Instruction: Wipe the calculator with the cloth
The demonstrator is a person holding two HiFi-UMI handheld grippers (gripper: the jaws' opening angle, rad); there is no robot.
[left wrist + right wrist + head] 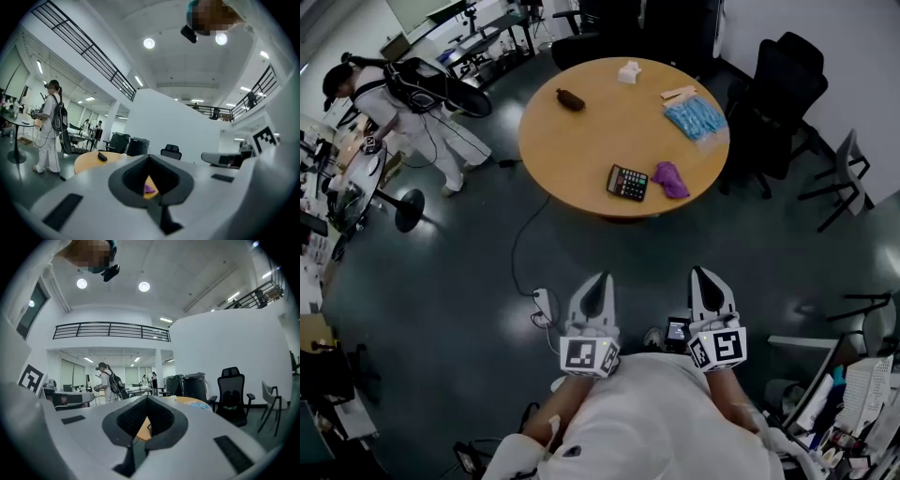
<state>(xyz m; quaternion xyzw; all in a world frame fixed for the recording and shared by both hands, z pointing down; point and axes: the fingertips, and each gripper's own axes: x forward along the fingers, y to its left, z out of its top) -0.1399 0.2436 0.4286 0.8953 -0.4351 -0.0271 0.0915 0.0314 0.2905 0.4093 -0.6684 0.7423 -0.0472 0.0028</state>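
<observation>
A black calculator [627,182] lies near the front edge of a round wooden table [581,141], with a crumpled purple cloth [669,179] just to its right. Through the left gripper's jaws a bit of the purple cloth [149,189] shows far off. My left gripper [600,283] and right gripper [701,276] are held close to my body, well short of the table, over the dark floor. Both point level toward the table. Both are shut with nothing in them.
On the table also lie a dark brown object [570,99], a white crumpled item [629,72], a blue packet [696,118] and a small tan item [679,93]. Black office chairs [783,89] stand at the right. A person with a backpack [403,103] stands at far left. A cable [520,258] runs across the floor.
</observation>
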